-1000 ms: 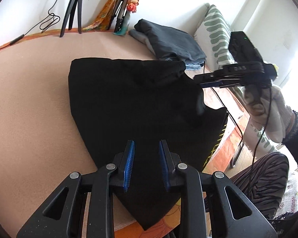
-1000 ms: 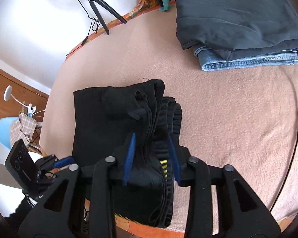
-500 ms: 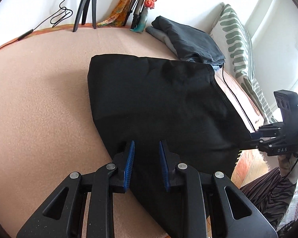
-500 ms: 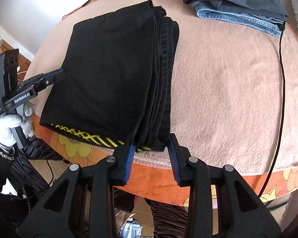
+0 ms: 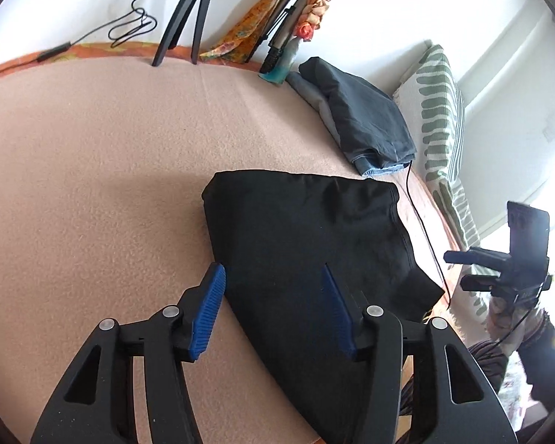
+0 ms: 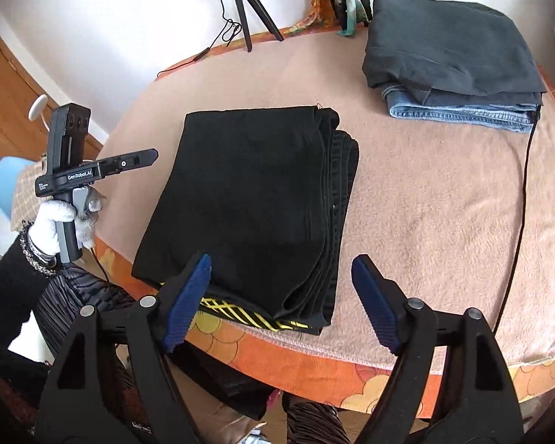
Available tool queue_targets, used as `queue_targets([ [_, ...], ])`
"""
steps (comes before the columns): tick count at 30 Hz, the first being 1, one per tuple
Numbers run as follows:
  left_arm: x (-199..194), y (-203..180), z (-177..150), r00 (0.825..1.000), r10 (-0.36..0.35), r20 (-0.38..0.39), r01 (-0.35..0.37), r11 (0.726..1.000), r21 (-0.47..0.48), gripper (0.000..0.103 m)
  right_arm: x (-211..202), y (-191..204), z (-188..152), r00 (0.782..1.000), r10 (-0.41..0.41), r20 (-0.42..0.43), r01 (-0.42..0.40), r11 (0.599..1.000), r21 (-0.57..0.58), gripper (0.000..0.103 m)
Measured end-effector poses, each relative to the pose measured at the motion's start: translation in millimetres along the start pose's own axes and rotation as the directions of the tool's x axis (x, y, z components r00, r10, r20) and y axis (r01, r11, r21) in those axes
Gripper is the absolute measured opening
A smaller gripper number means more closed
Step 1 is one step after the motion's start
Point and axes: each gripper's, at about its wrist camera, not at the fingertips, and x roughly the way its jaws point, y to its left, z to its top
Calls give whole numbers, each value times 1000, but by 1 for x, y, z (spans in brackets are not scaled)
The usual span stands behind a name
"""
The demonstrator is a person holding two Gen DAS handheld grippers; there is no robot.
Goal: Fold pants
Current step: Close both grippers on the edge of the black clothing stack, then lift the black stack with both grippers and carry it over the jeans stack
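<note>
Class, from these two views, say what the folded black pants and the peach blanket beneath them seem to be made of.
Black pants: apparently a soft matte knit or woven fabric, no sheen, folding in limp layers, yellow printed pattern at one edge. Peach blanket: likely fleece or brushed plush; its surface looks fuzzy and napped.

Pink blanket (image 6: 425, 192) covers the bed, orange flowered sheet (image 6: 351, 366) showing along the near edge. Far right: stack of folded clothes (image 6: 451, 51), dark grey on top w/ blue jeans (image 6: 458, 113) underneath. Thin black cable (image 6: 521, 199) runs down beside it. Black tripod (image 6: 246, 7) stands at the back by the wall (its cord trails left). Green-striped pillow (image 5: 440, 118) at the right end.
</note>
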Motion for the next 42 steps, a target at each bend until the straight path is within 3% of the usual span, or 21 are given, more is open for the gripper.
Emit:
queue_targets([
  [3, 15, 18, 8, 998, -37, -49, 32, 995, -98, 53, 23, -14, 1, 997, 72, -36, -67, 992, 109, 82],
  [6, 26, 28, 12, 995, -60, -74, 50, 990, -132, 53, 38, -32, -9, 988, 146, -49, -132, 968, 211, 82],
  [11, 40, 35, 19, 990, -120, -80, 104, 979, -178, 53, 46, -46, -28, 975, 207, -78, -179, 947, 265, 82],
  [21, 60, 33, 33, 982, -182, -44, 171, 968, -186, 53, 46, -51, -50, 924, 381, 36, -369, 863, 346, 81],
  [25, 64, 24, 37, 985, -161, -54, 152, 978, -144, 54, 42, -49, -56, 930, 368, 10, -350, 877, 327, 67],
  [30, 69, 24, 40, 986, -163, -35, 157, 977, -142, 51, 41, -54, -65, 920, 391, 20, -370, 854, 366, 66],
  [32, 71, 23, 42, 987, -158, -30, 152, 978, -140, 51, 45, -49, -62, 932, 362, 24, -346, 866, 361, 46],
  [33, 71, 22, 42, 988, -151, -30, 146, 980, -135, 50, 49, -46, -61, 936, 352, -1, -328, 875, 357, 30],
  [35, 72, 21, 42, 992, -123, -33, 118, 986, -121, 38, 49, -43, -62, 937, 348, 1, -325, 874, 360, 30],
  [40, 72, 31, 39, 993, -114, -26, 109, 984, -142, 20, 34, -34, -62, 955, 297, 17, -283, 888, 364, 24],
  [42, 71, 32, 38, 993, -119, -18, 115, 983, -144, 15, 28, -28, -60, 961, 274, 29, -266, 899, 347, 14],
])
